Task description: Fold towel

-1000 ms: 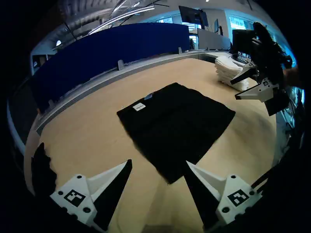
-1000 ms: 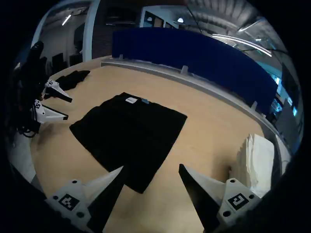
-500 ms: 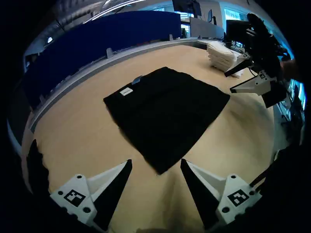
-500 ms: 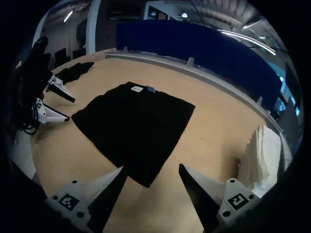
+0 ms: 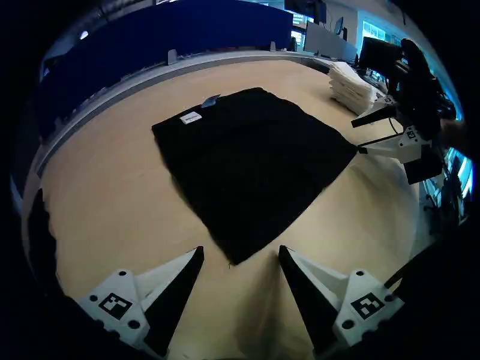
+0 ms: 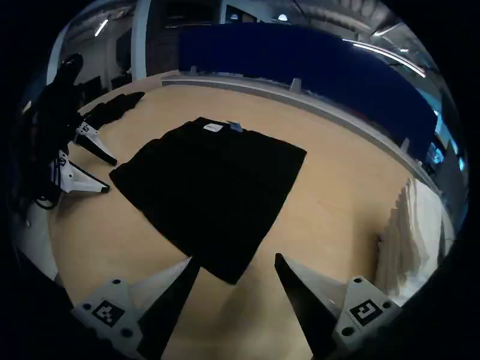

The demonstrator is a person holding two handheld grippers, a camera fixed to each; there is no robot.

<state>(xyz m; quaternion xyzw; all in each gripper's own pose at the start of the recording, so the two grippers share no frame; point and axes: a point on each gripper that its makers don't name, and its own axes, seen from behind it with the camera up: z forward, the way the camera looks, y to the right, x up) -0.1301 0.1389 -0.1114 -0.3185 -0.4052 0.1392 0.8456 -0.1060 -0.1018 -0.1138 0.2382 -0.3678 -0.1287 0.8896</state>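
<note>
A black towel (image 5: 252,162) lies spread flat on the light wooden table (image 5: 108,198), with a small white label (image 5: 191,117) near its far edge. In the left gripper view my left gripper (image 5: 240,264) is open, and the towel's near corner lies just ahead of its fingertips. In the right gripper view my right gripper (image 6: 236,271) is open just above another near corner of the towel (image 6: 210,186). Each gripper also appears farther off at the towel's side corner: the right gripper (image 5: 360,135) and the left gripper (image 6: 111,174), both open.
A stack of folded white towels (image 5: 351,90) stands at the table's right end, also close by in the right gripper view as white towels (image 6: 414,240). A dark heap of cloth (image 6: 114,108) lies at the far left. A blue partition (image 5: 150,42) runs along the table's back edge.
Both grippers have come lower and closer to the towel's near corners. The towel has not moved. Both stay open.
</note>
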